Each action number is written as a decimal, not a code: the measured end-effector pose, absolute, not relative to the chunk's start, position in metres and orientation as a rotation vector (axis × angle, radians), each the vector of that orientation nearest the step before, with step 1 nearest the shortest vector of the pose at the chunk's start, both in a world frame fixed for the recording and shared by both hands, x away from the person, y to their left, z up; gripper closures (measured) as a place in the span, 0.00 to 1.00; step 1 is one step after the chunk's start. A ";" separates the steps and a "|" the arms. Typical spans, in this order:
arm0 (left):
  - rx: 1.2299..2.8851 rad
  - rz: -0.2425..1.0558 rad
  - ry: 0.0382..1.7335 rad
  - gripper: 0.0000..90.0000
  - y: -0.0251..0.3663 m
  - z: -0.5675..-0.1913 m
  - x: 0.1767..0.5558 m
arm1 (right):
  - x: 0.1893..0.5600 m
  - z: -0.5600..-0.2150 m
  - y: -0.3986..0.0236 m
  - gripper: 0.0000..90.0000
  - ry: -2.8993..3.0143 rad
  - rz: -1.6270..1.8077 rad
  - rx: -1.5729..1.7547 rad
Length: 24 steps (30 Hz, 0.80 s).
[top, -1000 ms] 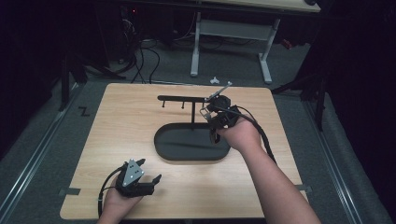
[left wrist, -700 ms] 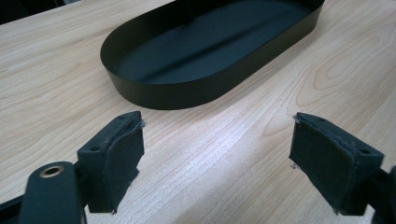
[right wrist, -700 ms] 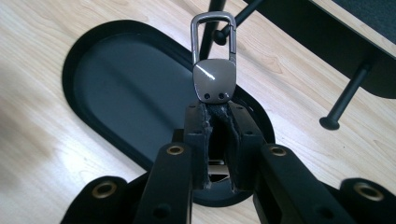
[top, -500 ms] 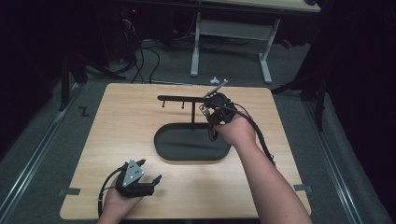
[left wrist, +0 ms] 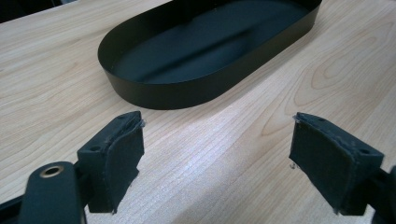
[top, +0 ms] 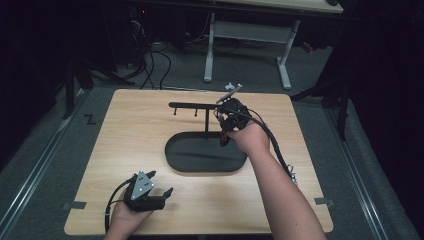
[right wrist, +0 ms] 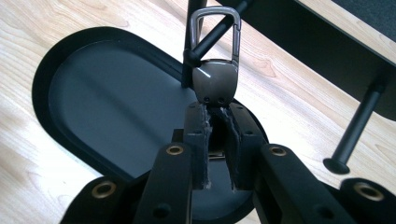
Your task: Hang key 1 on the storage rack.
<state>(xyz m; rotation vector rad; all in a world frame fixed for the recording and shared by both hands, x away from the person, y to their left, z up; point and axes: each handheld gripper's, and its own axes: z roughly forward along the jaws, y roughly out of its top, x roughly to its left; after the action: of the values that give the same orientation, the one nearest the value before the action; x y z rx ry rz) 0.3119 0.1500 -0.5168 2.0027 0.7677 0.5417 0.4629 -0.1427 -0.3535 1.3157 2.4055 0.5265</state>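
While the right gripper (right wrist: 217, 140) is clamped on the flat tab of a metal key clip (right wrist: 215, 70), the clip's loop sits threaded over a peg of the black stand (top: 200, 106) above the oval tray (left wrist: 154, 88). Clip looks light, rigid, smooth; likely slippery. Best hold is the broad tab below the loop, as now, leaving the spring gate free. Left gripper (left wrist: 217, 158) rests on the surface (top: 125, 140) near the tray, jaws wide apart, holding nothing.
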 end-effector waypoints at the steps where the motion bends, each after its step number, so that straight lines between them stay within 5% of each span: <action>1: 2.003 0.540 0.767 0.20 0.150 -0.517 0.312 | 0.463 -0.353 -0.143 0.89 2.406 0.526 1.316; 17: 2.003 0.535 0.761 0.20 0.149 -0.517 0.312 | 0.468 -0.369 -0.141 0.88 2.383 0.560 1.333; 24: 2.009 0.533 0.758 0.20 0.149 -0.517 0.312 | 0.461 -0.370 -0.145 0.77 2.388 0.578 1.340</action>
<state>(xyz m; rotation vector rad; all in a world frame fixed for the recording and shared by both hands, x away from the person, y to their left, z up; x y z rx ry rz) 0.3124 0.1485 -0.5174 2.0086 0.7576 0.5327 0.4613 -0.1450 -0.3698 1.3396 2.3879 0.5775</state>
